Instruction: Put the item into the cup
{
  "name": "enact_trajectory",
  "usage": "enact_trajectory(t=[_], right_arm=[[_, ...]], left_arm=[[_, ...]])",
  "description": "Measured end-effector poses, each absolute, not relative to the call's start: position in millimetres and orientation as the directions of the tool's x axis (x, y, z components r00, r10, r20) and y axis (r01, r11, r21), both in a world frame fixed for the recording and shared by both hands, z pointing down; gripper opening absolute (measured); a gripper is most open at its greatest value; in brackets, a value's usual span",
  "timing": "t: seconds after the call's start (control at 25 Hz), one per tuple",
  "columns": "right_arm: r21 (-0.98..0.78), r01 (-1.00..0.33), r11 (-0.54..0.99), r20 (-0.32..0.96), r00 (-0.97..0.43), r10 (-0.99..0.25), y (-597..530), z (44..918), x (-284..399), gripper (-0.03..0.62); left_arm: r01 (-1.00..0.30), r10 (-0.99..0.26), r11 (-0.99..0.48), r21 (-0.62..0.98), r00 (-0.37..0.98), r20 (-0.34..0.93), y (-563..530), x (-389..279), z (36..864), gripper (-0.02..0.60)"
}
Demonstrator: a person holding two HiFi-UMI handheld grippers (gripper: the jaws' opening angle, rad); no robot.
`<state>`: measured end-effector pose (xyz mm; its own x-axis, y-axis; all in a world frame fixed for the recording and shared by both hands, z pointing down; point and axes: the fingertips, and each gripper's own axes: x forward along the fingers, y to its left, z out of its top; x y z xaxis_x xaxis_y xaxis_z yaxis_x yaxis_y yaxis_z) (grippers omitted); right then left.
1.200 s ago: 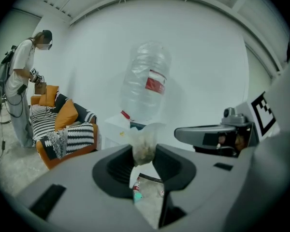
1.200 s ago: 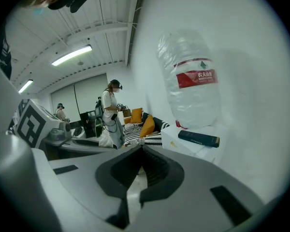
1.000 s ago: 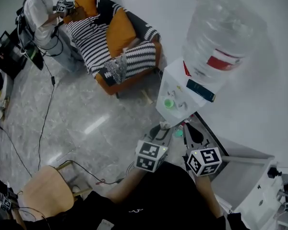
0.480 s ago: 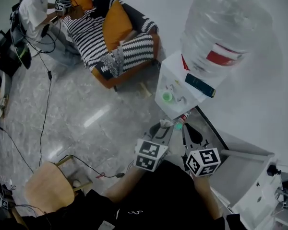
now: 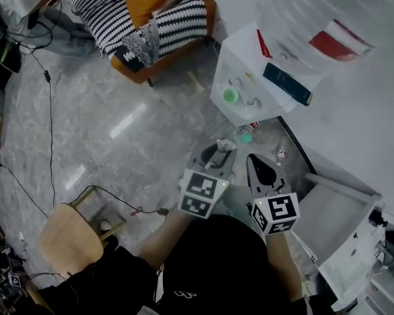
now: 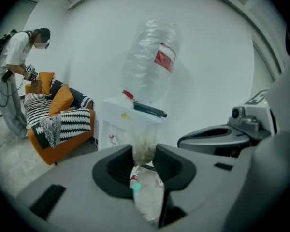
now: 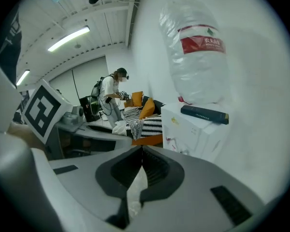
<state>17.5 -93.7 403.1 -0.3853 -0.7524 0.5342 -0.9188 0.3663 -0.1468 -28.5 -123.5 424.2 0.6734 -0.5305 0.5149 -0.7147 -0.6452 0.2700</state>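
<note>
Left gripper view has the left gripper (image 6: 144, 151) with its fingers partly apart, pinching a pale translucent item (image 6: 144, 146) with brownish matter inside; what kind of thing it is cannot be told. In the head view that same item (image 5: 222, 146) shows as a crumpled whitish shape at the gripper's tip, held up over the floor (image 5: 118, 149) and just short of the white water dispenser (image 5: 246, 61). Right gripper view shows the right gripper (image 7: 141, 151) with its fingers pressed together at the tips and nothing between them; in the head view it sits just beside the left one, to its right. A small green cup (image 5: 230, 96) stands on the dispenser's front ledge, apart from both grippers. A small bottle with a teal cap (image 5: 247, 136) lies on the floor between the grippers and the dispenser. On top of the dispenser sit a large clear water bottle (image 5: 315, 18), upside down, and a dark flat box (image 5: 287, 84). Farther off are a sofa (image 5: 144, 71) with a striped throw and an orange cushion, a wooden chair (image 5: 65, 245) and cables on the floor
</note>
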Motion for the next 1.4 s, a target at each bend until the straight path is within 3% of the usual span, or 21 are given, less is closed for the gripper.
enact_trajectory(t=[0.76, 1.4], right_arm=[[-0.27, -0.95, 0.157, 0.652, -0.3, -0.696, -122.6, 585.4, 63.1, 0.011], [-0.404, -0.911, 0.078, 0.607, -0.331, -0.723, -151.2, 668.7, 54.0, 0.009]], left_arm=[[-0.678, -0.453, -0.685, 0.267, 0.683, 0.573, -171.8, 0.2, 591.2, 0.112], [-0.672, -0.486, -0.73, 0.124, 0.639, 0.596, -267.6, 6.5, 683.9, 0.112]])
